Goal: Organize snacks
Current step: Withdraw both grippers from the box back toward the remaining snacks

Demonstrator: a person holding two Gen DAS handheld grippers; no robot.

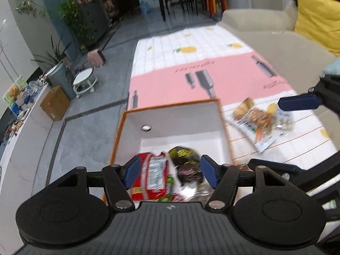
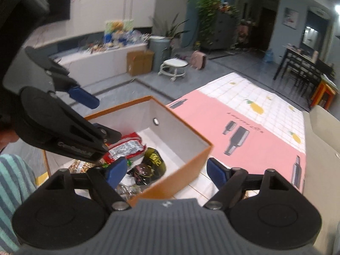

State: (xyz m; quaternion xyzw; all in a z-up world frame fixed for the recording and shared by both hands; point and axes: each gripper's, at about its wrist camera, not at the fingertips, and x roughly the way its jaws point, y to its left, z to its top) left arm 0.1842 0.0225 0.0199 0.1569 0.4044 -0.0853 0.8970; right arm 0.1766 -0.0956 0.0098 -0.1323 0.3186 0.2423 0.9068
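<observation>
An orange-rimmed box [image 1: 224, 125] with white inner walls stands on the patterned mat. Inside lie a red snack packet [image 1: 152, 176], a dark packet with yellow lettering [image 1: 184, 158] and other wrappers. My left gripper [image 1: 171, 173] hovers open over the box's near end, its pads apart and touching nothing. Several loose snack packets [image 1: 255, 119] lie on the mat right of the box, under my right gripper's blue pad [image 1: 299, 103]. In the right wrist view my right gripper [image 2: 165, 171] is open above the box's near corner [image 2: 184, 161], empty. The red packet [image 2: 125, 146] and dark packet [image 2: 154, 161] show there too.
A pink and white mat [image 1: 191, 63] covers the floor beyond the box. A cream sofa [image 1: 265, 34] with a yellow cushion [image 1: 316, 21] runs along the right. A white stool [image 2: 174, 65], a cardboard carton [image 2: 139, 61] and a dark dining table [image 2: 297, 63] stand farther off. A striped sleeve [image 2: 12, 182] is at left.
</observation>
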